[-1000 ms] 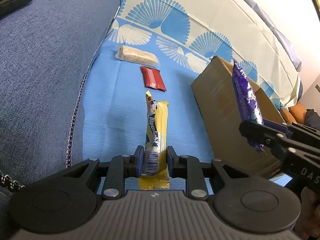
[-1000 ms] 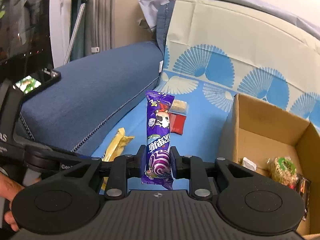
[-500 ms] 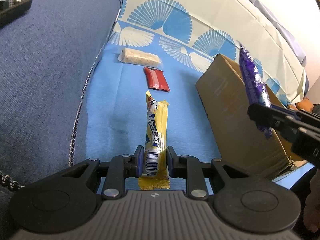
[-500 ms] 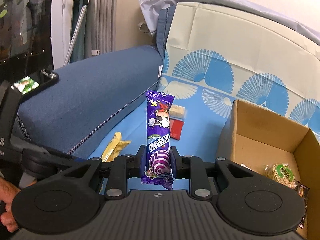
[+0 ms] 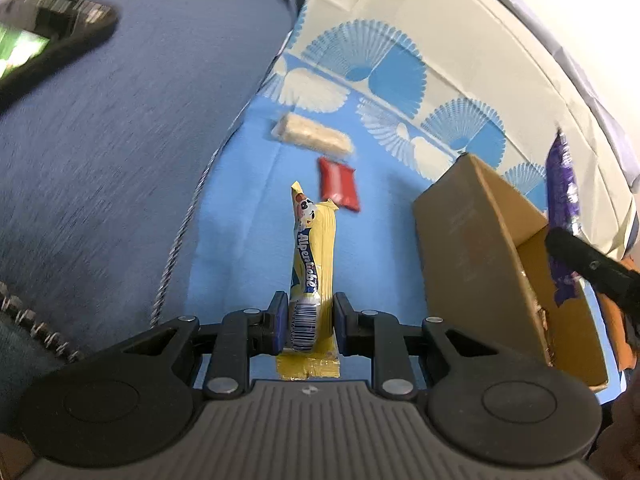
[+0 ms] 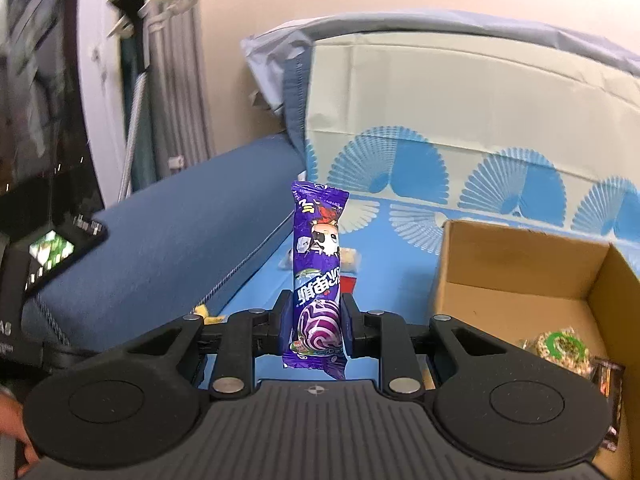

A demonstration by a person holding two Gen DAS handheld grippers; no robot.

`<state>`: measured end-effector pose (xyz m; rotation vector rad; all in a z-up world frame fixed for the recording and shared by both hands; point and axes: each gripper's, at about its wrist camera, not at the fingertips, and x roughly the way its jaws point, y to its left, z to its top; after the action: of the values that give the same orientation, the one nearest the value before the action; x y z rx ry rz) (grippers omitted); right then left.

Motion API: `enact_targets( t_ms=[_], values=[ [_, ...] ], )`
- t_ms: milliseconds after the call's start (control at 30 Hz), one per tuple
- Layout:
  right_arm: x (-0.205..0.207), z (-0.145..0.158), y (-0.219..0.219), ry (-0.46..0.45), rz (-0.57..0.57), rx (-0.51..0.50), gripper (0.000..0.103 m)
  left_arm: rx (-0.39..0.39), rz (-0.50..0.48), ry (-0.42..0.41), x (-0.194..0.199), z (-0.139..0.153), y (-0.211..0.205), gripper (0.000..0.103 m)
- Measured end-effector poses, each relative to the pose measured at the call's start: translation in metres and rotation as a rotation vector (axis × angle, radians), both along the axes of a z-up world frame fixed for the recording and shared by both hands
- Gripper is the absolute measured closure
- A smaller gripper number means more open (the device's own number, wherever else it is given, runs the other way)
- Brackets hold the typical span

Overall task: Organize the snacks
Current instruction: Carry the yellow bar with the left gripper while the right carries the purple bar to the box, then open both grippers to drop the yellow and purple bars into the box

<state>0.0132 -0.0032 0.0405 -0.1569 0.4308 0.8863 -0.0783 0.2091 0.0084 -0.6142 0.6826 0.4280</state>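
My left gripper (image 5: 311, 322) is shut on a yellow candy stick pack (image 5: 313, 256), held above the blue cloth (image 5: 248, 216). My right gripper (image 6: 316, 322) is shut on a purple candy stick pack (image 6: 318, 264) that stands upright between its pads. In the left wrist view the same purple pack (image 5: 562, 196) hangs over the open cardboard box (image 5: 472, 248), at the right. The box (image 6: 516, 280) holds a green-labelled snack (image 6: 560, 346) and a dark wrapper (image 6: 608, 380). On the cloth lie a pale cereal bar (image 5: 312, 138) and a red packet (image 5: 338, 184).
A blue sofa armrest (image 5: 120, 160) runs along the left, with a phone (image 5: 44, 48) on it. A fan-patterned cover (image 5: 400, 60) drapes the sofa back. A person's hand (image 6: 16, 436) shows at the lower left edge of the right wrist view.
Both grippers have lifted with their packs. The purple pack has shifted right, over the box. The box interior fills more of the right wrist view.
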Motion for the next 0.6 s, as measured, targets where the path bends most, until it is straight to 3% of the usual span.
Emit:
enact_targets(
  t_ms=[267, 400, 600],
  values=[
    [0.027, 0.006, -0.024, 0.067, -0.102, 0.060, 0.077, 0.072, -0.042, -0.046, 0.060, 0.044, -0.041, 0.077],
    [0.041, 0.008, -0.046, 0.078, -0.184, 0.083, 0.077, 0.120, -0.111, -0.071, 0.102, 0.058, -0.074, 0.077],
    [0.062, 0.008, -0.073, 0.097, -0.285, 0.106, 0.077, 0.131, -0.207, -0.116, 0.149, 0.067, -0.121, 0.077]
  ],
)
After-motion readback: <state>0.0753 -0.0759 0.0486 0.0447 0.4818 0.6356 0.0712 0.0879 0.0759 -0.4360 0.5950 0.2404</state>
